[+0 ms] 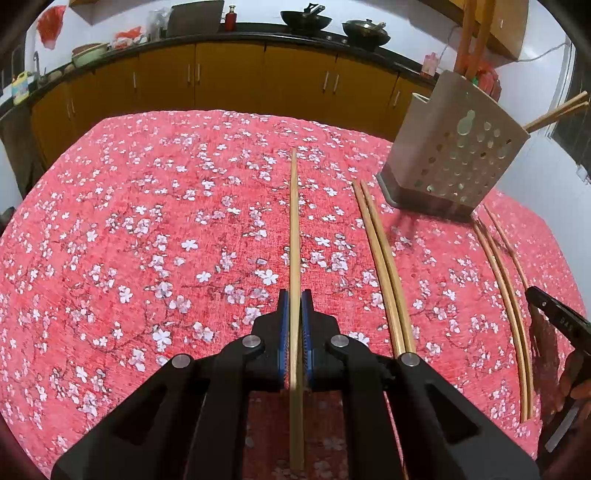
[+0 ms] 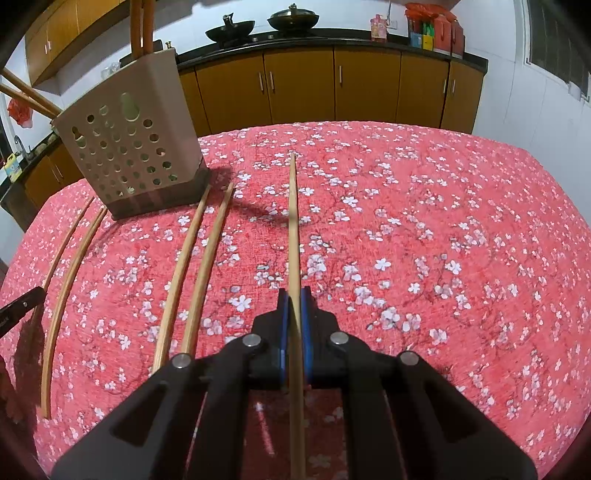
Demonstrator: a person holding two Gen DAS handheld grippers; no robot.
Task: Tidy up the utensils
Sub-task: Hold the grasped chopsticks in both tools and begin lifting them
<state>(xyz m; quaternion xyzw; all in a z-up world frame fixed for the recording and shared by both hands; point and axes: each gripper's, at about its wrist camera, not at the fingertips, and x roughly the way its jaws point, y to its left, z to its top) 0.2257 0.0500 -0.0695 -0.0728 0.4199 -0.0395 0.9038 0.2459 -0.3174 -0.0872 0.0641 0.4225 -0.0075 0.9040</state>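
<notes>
My left gripper [image 1: 294, 299] is shut on a wooden chopstick [image 1: 294, 221] that runs forward between its blue pads, just above the red flowered tablecloth [image 1: 147, 221]. My right gripper [image 2: 294, 297] is shut the same way on another chopstick [image 2: 293, 221]. A beige perforated utensil holder [image 1: 454, 155] [image 2: 129, 147] stands between the two grippers at the back, with orange handles and chopsticks sticking out of it. One pair of chopsticks [image 1: 384, 266] lies to the right of my left gripper. Another pair [image 2: 195, 266] lies to the left of my right gripper.
More chopsticks [image 1: 506, 295] [image 2: 70, 273] lie farther out in each view, near the other gripper's black tip [image 1: 554, 314] [image 2: 22, 306]. Behind the table's far edge run yellow cabinets [image 2: 332, 85] and a dark counter with woks [image 1: 306, 18].
</notes>
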